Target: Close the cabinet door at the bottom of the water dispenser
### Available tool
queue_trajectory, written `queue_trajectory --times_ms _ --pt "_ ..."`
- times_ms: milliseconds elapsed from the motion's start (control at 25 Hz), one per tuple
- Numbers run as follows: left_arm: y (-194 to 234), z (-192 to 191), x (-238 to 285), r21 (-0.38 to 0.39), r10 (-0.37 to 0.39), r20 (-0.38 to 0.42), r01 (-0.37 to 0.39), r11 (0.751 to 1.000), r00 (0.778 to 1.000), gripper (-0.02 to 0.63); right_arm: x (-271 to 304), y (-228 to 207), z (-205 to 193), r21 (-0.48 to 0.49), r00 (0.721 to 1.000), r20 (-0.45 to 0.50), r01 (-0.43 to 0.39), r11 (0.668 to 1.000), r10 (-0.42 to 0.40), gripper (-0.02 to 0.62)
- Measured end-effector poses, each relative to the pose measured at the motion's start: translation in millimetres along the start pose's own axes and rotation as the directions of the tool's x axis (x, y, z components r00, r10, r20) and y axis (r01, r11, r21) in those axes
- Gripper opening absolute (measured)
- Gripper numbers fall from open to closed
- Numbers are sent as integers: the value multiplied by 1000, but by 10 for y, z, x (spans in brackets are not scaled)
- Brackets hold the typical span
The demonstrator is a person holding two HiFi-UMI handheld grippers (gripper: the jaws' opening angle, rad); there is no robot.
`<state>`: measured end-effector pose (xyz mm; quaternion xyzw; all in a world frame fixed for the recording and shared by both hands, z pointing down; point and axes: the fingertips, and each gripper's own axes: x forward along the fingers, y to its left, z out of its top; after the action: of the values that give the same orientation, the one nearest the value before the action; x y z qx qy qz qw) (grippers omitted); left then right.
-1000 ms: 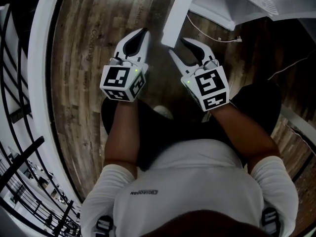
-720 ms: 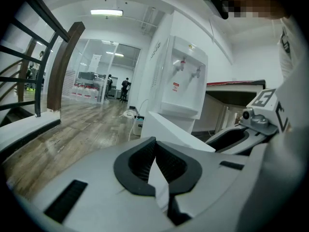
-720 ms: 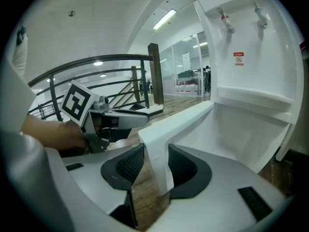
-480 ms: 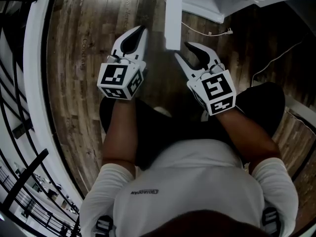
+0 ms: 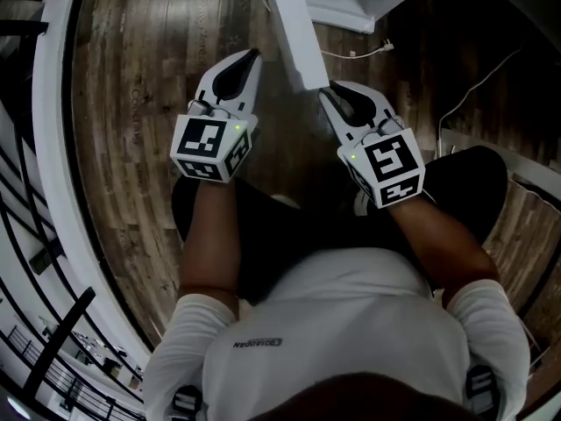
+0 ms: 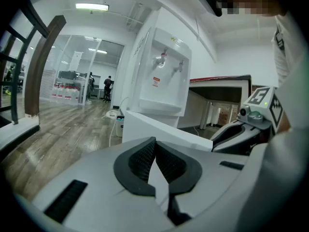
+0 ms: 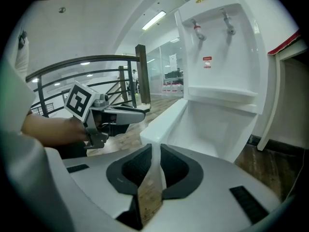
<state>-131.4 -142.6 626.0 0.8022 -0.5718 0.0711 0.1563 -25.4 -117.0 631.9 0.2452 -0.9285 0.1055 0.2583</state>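
Note:
The white water dispenser (image 7: 227,57) stands ahead, and its bottom cabinet door (image 5: 294,24) hangs open, its free edge pointing at me. My left gripper (image 5: 254,55) is left of that edge, apart from it, with its jaws shut and nothing in them (image 6: 155,140). The tips of my right gripper (image 5: 331,90) are just at the door's near corner (image 7: 159,124). Its jaws are closing, and a narrow gap still shows between them (image 7: 155,146). I see nothing pressed between them. The open cabinet (image 7: 217,129) shows behind the door.
A cable with a plug (image 5: 372,51) lies on the wood floor (image 5: 158,77) by the dispenser. A white curved railing base (image 5: 48,191) with dark bars runs along the left. The person's knees (image 5: 473,182) are under the grippers.
Both grippers moved forward to the door's free edge. The right gripper's jaws went from wide open to a narrow gap. The left jaws stayed together.

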Motion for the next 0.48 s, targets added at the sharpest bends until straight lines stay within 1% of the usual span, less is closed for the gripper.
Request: queue_trajectory --times_ms 120,280,400,480 --pt "-98 19 67 5 -35 -4 35 999 999 -5 -50 -99 -8 -6 1000 2 30 1000 -30 71" --pt "-292 51 195 42 -90 -3 90 995 996 -5 -97 -233 -42 -35 998 3 59 998 -59 71" --pt "-374 22 264 42 -120 -6 120 992 993 -5 -113 -282 -66 -98 999 5 51 994 -51 71" --pt "-399 -1 291 45 -133 -12 133 990 991 -5 -112 -293 -66 -149 1000 6 26 988 -26 71"
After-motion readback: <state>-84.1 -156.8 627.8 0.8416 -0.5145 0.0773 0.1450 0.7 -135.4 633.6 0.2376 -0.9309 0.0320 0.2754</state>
